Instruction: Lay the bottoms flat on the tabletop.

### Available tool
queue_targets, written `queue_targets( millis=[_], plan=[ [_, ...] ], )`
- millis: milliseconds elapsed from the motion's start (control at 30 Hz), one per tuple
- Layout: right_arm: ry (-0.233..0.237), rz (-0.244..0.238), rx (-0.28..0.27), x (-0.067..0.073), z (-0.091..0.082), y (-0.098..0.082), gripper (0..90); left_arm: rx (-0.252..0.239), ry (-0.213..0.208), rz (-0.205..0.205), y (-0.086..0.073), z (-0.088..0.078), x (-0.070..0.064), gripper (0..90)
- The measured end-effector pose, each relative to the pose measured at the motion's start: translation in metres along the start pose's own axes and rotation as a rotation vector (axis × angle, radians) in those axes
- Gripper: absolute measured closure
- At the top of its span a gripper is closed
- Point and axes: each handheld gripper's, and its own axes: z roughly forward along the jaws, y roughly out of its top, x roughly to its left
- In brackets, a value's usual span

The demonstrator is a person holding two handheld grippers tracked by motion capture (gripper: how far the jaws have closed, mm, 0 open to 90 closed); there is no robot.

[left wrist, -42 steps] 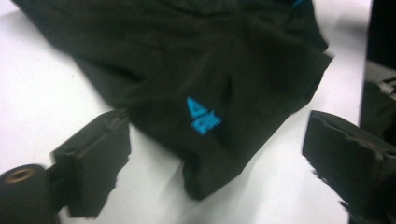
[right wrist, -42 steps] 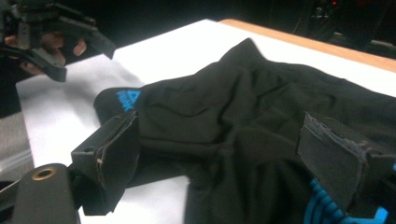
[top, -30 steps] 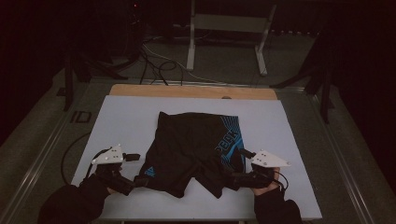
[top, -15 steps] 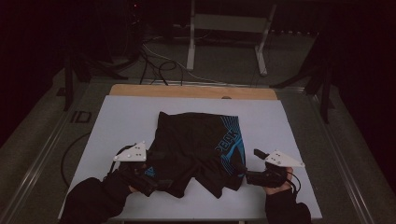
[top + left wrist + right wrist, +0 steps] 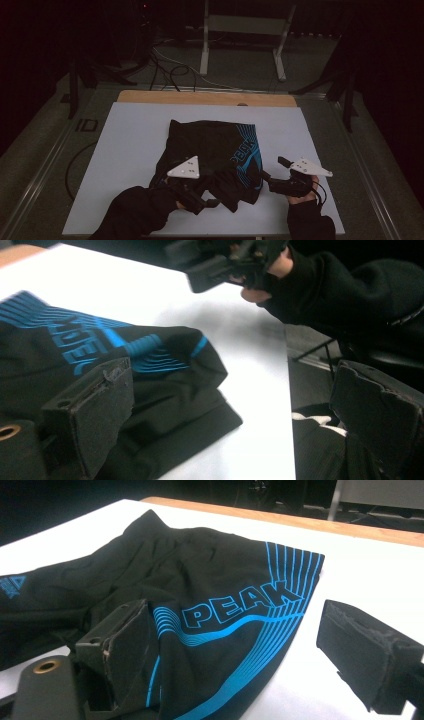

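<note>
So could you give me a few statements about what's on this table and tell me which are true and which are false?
1. The black shorts lie on a white table. True.
2. The print on the shorts is red. False: it is blue, and reads PEAK.
3. The right gripper has its jaws wide open. True.
4. The left gripper is at the far edge of the table. False: it is at the shorts' near edge.
5. The shorts hang in the air. False: they rest on the table.
</note>
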Motion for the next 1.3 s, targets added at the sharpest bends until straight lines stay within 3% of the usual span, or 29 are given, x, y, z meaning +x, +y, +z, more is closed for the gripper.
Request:
queue_targets(
  millis=[233, 300, 333, 433, 500, 567, 633, 667, 733, 800, 833, 1000, 1067, 1167, 1200, 1233, 1267, 1300],
  plan=[
    [0.006, 0.003, 0.004, 0.001, 0.001, -0.001, 13.8, 0.039, -0.042, 0.008, -0.002, 0.037, -0.002, 10.7],
    [0.007, 0.002, 0.007, 0.001, 0.001, -0.001, 13.9, 0.065, -0.059, -0.002, -0.008, 0.053, -0.002, 15.8],
    [0.007, 0.002, 0.007, 0.001, 0.001, -0.001, 13.9, 0.065, -0.059, -0.002, -0.008, 0.053, -0.002, 17.6],
    [0.010, -0.002, 0.017, 0.003, 0.002, -0.002, 14.0, 0.120, -0.083, 0.022, -0.013, 0.069, -0.006, 28.4],
    [0.012, -0.001, 0.023, 0.003, 0.003, -0.002, 14.0, 0.130, -0.082, 0.026, -0.014, 0.073, -0.007, 30.6],
    [0.017, -0.001, 0.026, 0.004, 0.004, -0.003, 14.0, 0.186, -0.058, 0.042, -0.017, 0.085, -0.009, 33.6],
    [0.021, 0.002, 0.027, 0.004, 0.004, -0.003, 14.0, 0.196, -0.057, 0.049, -0.018, 0.087, -0.010, 34.0],
    [0.030, -0.005, 0.030, 0.007, 0.005, -0.003, 14.1, 0.253, -0.021, 0.091, -0.025, 0.094, -0.010, 34.0],
    [0.036, -0.011, 0.033, 0.008, 0.004, -0.004, 14.1, 0.298, 0.016, 0.120, -0.030, 0.096, -0.009, 34.0],
    [0.040, -0.015, 0.034, 0.009, 0.004, -0.004, 14.2, 0.303, 0.023, 0.113, -0.033, 0.096, -0.008, 34.0],
    [0.042, -0.013, 0.038, 0.010, 0.004, -0.004, 14.2, 0.329, 0.056, 0.130, -0.035, 0.095, -0.007, 34.0],
    [0.075, -0.020, 0.070, 0.014, 0.003, -0.006, 14.9, 0.340, 0.087, 0.143, -0.036, 0.093, -0.007, 36.7],
    [0.114, -0.032, 0.084, 0.020, 0.001, -0.007, 17.6, 0.335, 0.118, 0.152, -0.037, 0.092, -0.007, 43.6],
    [0.185, -0.022, 0.113, 0.027, -0.002, -0.009, 21.0, 0.318, 0.132, 0.145, -0.038, 0.089, -0.005, 60.8],
    [0.185, -0.022, 0.113, 0.027, -0.002, -0.009, 21.0, 0.318, 0.132, 0.145, -0.038, 0.089, -0.005, 66.8],
    [0.211, -0.023, 0.130, 0.029, -0.003, -0.011, 21.0, 0.318, 0.132, 0.145, -0.038, 0.089, -0.005, 66.8],
    [0.235, -0.050, 0.170, 0.036, -0.004, -0.018, 26.7, 0.299, 0.133, 0.108, -0.038, 0.085, -0.002, 81.5],
    [0.236, -0.054, 0.176, 0.039, -0.004, -0.021, 35.4, 0.283, 0.132, 0.085, -0.037, 0.081, 0.000, 83.1]
  ],
)
